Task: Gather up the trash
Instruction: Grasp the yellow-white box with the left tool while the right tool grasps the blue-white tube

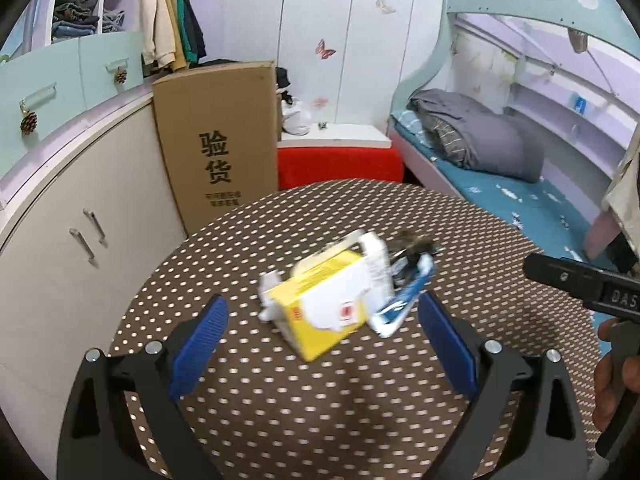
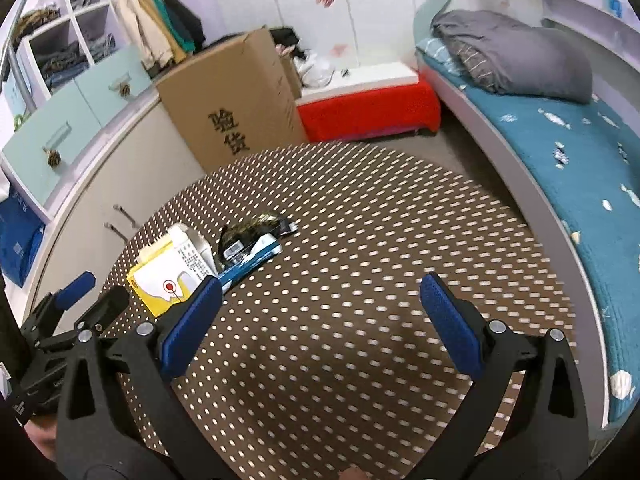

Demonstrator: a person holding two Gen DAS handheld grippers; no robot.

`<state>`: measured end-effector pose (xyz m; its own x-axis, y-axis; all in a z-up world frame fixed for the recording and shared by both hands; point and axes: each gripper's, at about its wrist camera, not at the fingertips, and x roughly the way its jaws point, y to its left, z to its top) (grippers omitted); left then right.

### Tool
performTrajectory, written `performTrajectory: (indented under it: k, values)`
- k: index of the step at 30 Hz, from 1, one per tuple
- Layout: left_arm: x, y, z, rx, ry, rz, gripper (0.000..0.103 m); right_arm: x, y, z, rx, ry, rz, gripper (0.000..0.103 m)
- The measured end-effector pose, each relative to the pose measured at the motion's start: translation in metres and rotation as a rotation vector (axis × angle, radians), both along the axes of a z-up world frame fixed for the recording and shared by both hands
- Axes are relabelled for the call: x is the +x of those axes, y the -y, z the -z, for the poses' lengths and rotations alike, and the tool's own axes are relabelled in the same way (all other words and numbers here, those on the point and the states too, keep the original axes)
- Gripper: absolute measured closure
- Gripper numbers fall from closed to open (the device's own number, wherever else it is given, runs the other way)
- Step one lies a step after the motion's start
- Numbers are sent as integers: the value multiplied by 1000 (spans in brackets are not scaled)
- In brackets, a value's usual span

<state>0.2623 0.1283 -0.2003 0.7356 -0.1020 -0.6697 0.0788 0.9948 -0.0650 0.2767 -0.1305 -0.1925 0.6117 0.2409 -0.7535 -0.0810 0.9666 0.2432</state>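
A torn yellow and white carton (image 1: pixel 326 304) (image 2: pixel 172 276) lies on the brown dotted round table (image 1: pixel 320 400) (image 2: pixel 360 240). A blue and white wrapper (image 1: pixel 404 300) (image 2: pixel 252 258) leans against its right side, and a dark crumpled wrapper (image 1: pixel 416 246) (image 2: pixel 256 226) lies just behind. My left gripper (image 1: pixel 324 320) is open, its blue fingers on either side of the carton and the blue wrapper, nothing gripped. My right gripper (image 2: pixel 320 300) stands open over bare tablecloth, to the right of the trash. The left gripper (image 2: pixel 76 300) also shows at the lower left of the right wrist view.
A tall cardboard box (image 1: pixel 216 136) (image 2: pixel 236 96) stands behind the table beside a white cabinet (image 1: pixel 60 240). A red-skirted bench (image 1: pixel 340 160) (image 2: pixel 368 108) and a bed (image 1: pixel 500 184) (image 2: pixel 580 160) with a grey pillow lie beyond. The other gripper's body (image 1: pixel 592 292) and a hand (image 1: pixel 616 380) show at the right edge.
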Motion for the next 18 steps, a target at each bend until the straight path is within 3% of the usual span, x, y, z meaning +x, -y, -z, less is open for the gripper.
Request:
performTrajectory:
  k: [7,8,10,12,13,15,18]
  values:
    - [-1,-29,24,-29,-49,-55,10,33,-48,22,-43,-10,-31,7]
    - [-1,-36,25,-36,-52,-69,10,36,-53,24,-58,-10,-30,10]
    - [0,-44,27,-44,-54,-84,10,44,-66,33,-103,-25,-34,24]
    - [3,-49,28,-42,-54,-95,10,47,-73,44,-142,-49,-40,49]
    - [5,-51,29,-42,-55,-99,10,45,-76,45,-171,-29,-42,52]
    - [8,-54,29,-53,-56,-96,10,38,-80,47,-226,-8,-50,73]
    - [12,-51,29,-78,-54,-55,10,30,-69,45,-198,-15,-62,82]
